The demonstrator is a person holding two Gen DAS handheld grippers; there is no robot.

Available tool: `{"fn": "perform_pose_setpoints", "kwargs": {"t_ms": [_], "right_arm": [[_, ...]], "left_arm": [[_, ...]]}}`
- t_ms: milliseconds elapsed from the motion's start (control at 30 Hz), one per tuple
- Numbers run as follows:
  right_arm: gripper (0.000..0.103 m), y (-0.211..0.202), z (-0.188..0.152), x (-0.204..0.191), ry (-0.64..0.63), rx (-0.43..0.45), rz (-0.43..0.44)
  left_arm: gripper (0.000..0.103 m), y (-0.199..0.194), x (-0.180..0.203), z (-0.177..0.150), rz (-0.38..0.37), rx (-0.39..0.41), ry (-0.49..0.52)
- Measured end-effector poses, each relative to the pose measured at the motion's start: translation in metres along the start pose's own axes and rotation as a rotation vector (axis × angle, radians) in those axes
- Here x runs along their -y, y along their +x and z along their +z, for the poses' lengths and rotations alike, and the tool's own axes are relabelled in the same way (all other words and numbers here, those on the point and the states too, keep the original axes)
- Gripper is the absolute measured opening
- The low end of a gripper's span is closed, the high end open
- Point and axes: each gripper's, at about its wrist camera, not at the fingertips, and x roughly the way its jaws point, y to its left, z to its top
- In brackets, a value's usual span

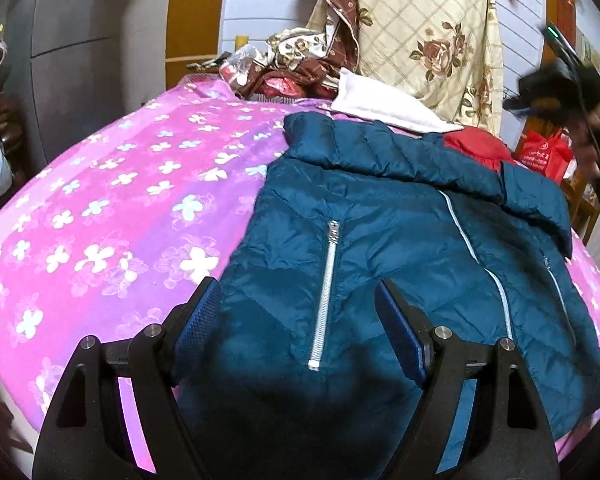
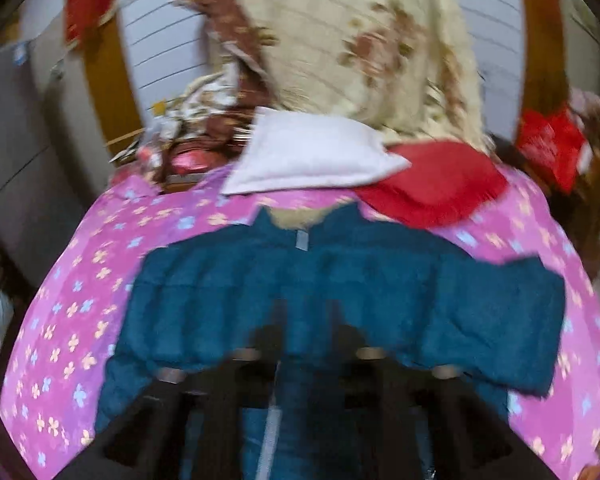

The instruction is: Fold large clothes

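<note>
Jacket (image 1: 380, 248), teal and puffy, lies front-up at centre frame on the bed (image 1: 100, 208), sleeves folded across its chest. Left gripper (image 1: 300, 304) hovers spread wide above the hem, holding nothing; right gripper (image 2: 308, 320) is too blurred to tell. Shell looks light, soft and slippery; best pinched at hem corners or shoulders

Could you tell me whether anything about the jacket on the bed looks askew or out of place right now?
Yes. The jacket is only half tidy: both sleeves lie folded across its chest, and the right one overhangs the body edge. A red garment sits crumpled beyond its collar.
</note>
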Motion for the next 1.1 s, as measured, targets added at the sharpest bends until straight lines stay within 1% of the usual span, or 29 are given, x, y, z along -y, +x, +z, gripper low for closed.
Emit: {"fn": "perform_pose_setpoints", "kwargs": {"t_ms": [33,67,133,167,233,300,367,433,567,733,833,967,1067,1100], "right_arm": [[0.063,-0.006,-0.004,0.021,0.026,0.019,-0.029],[0.066,-0.011,-0.011,0.046,0.053,0.032,-0.064],[0.066,-0.014,-0.019,0.084,0.092,0.015,-0.096],[0.066,-0.015,-0.026,0.105,0.121,0.009,-0.109],[0.066,-0.018,-0.035,0.134,0.159,0.007,-0.128],[0.066,-0.019,-0.047,0.164,0.202,0.010,-0.133],[0.066,-0.020,-0.061,0.189,0.249,0.025,-0.125],[0.066,-0.023,-0.075,0.205,0.286,0.054,-0.102],[0.066,-0.020,-0.106,0.229,0.351,0.105,-0.044],[0.066,-0.018,-0.131,0.253,0.435,0.165,0.050],[0.066,-0.020,-0.138,0.266,0.477,0.199,0.073],[0.066,-0.024,-0.137,0.282,0.530,0.208,0.138],[0.066,-0.027,-0.136,0.287,0.537,0.221,0.152],[0.066,-0.026,-0.136,0.288,0.539,0.221,0.154]], "left_arm": [[0.080,-0.001,0.002,0.001,-0.012,-0.003,-0.001],[0.080,-0.002,0.005,0.002,-0.022,-0.002,0.001],[0.080,-0.004,0.013,0.009,-0.045,-0.004,0.013],[0.080,-0.005,0.020,0.014,-0.065,-0.008,0.020],[0.080,-0.002,0.035,0.026,-0.110,-0.018,0.035],[0.080,0.005,0.055,0.045,-0.169,-0.054,0.050],[0.080,0.018,0.082,0.068,-0.241,-0.106,0.066],[0.080,0.034,0.108,0.090,-0.295,-0.146,0.079],[0.080,0.090,0.170,0.134,-0.381,-0.247,0.081],[0.080,0.171,0.249,0.168,-0.437,-0.374,0.076],[0.080,0.209,0.292,0.174,-0.456,-0.420,0.070],[0.080,0.249,0.344,0.169,-0.456,-0.471,0.115],[0.080,0.272,0.365,0.160,-0.469,-0.512,0.110],[0.080,0.276,0.369,0.157,-0.476,-0.515,0.106]]}}
